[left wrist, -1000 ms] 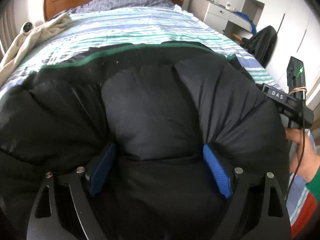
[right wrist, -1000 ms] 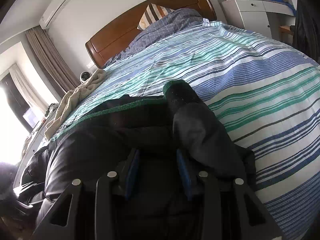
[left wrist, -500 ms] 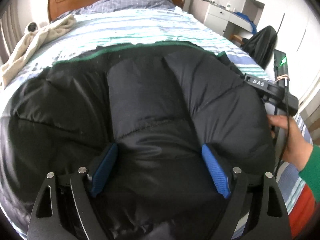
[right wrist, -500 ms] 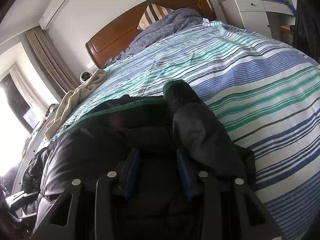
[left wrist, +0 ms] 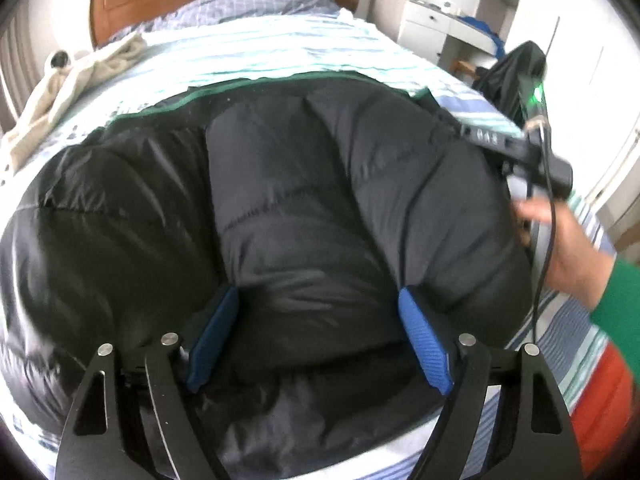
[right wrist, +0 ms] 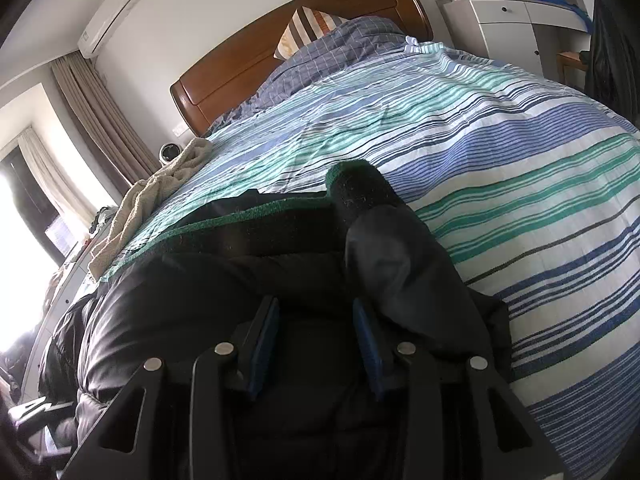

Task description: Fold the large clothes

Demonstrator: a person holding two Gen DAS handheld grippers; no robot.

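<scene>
A black puffer jacket (left wrist: 300, 180) with a green hem band (left wrist: 240, 88) lies spread on the striped bed cover (right wrist: 520, 160). My left gripper (left wrist: 316, 300) has a thick padded fold between its blue pads, which dent the fabric. Its jaws are closing, and the jacket's near edge hangs lifted off the bed. My right gripper (right wrist: 315, 312) is shut on a narrower fold of the jacket (right wrist: 200, 300), just left of the sleeve with its green-edged cuff (right wrist: 356, 184). In the left wrist view the right gripper's body (left wrist: 516, 148) shows at the right, held by a hand (left wrist: 568, 248).
A beige towel (right wrist: 160, 196) lies along the bed's left edge. The wooden headboard (right wrist: 300, 40) and pillows are at the far end. A white dresser (right wrist: 516, 20) and a dark garment on a chair (left wrist: 516, 76) stand to the right of the bed.
In the left wrist view the jacket's near edge has lifted with my gripper, baring striped cover beneath, and the pads have drawn slightly closer. The right wrist view is unchanged.
</scene>
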